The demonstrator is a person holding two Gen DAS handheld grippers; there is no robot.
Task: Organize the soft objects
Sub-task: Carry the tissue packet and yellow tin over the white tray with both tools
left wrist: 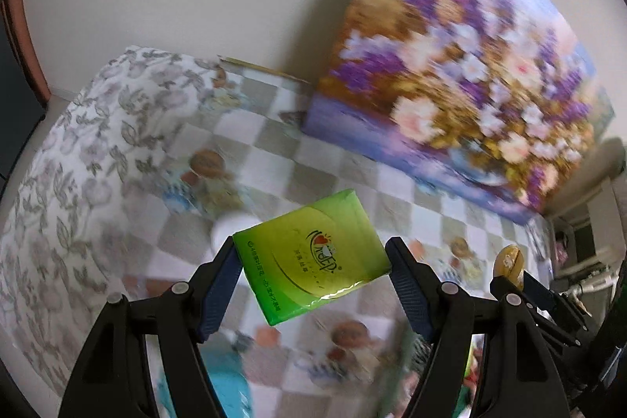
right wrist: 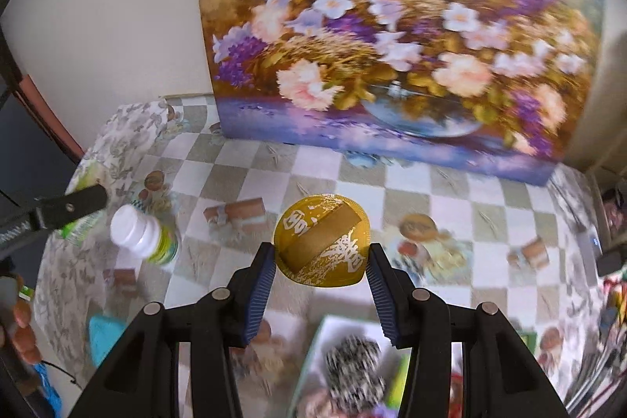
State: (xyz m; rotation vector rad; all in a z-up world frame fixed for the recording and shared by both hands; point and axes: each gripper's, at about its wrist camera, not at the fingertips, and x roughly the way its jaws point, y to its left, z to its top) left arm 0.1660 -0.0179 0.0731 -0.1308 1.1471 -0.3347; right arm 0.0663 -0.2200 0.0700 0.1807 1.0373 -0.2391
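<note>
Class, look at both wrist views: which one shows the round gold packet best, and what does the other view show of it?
The right wrist view: the gold packet sits centred between the right gripper pads, its white lettering visible. The left wrist view shows only a small part of it at the right edge, behind that gripper's fingers.

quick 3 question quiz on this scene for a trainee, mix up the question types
1. True or false: the left tongs are shut on a green tissue pack.
2. What do the right tongs hold? A) a white-capped bottle B) a round gold packet C) a blue cloth
3. Fill in: a large painting of ______ leans against the wall behind the checkered tablecloth.

Key
1. True: both pads press on its sides, and it is lifted off the cloth.
2. B: the round gold packet sits between the pads; the white-capped bottle lies on the cloth to the left.
3. Flowers: see the painting.
</note>
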